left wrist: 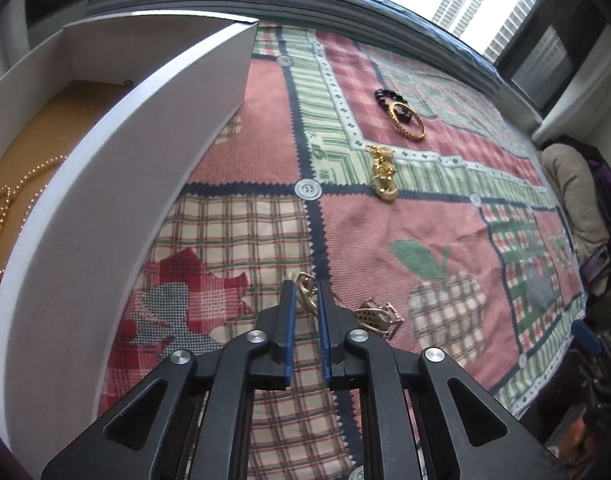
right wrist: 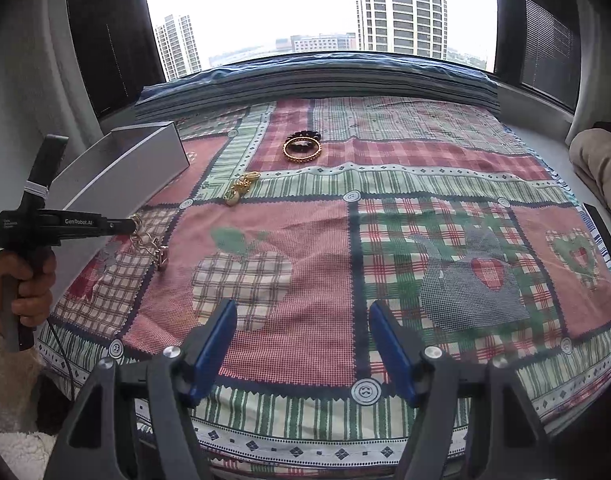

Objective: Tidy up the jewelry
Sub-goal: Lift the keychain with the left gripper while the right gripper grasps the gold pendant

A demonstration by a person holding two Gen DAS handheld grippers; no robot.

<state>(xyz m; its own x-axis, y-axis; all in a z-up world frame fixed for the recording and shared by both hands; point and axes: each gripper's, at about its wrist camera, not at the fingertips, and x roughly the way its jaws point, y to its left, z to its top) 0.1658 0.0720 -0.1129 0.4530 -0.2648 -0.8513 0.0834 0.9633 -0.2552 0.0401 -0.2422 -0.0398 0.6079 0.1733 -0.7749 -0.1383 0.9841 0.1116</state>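
Observation:
My left gripper [left wrist: 306,290] is shut on a gold chain bracelet [left wrist: 305,294]; the chain trails down to a pendant [left wrist: 375,316] on the patchwork cloth. In the right wrist view the left gripper [right wrist: 131,226] holds the chain [right wrist: 145,242] beside the white box [right wrist: 117,168]. The white box [left wrist: 117,152] stands at my left, with a pearl necklace [left wrist: 9,208] inside. A gold bangle [left wrist: 407,122] lies over a black bead bracelet [left wrist: 387,98] farther off, and a gold chain pile [left wrist: 383,176] lies nearer. My right gripper [right wrist: 303,336] is open and empty above the cloth.
The patchwork cloth [right wrist: 385,240] covers the table up to a window sill. A beige cushion [right wrist: 601,164] sits at the right edge. A dark flat object [right wrist: 601,232] lies at the cloth's right border.

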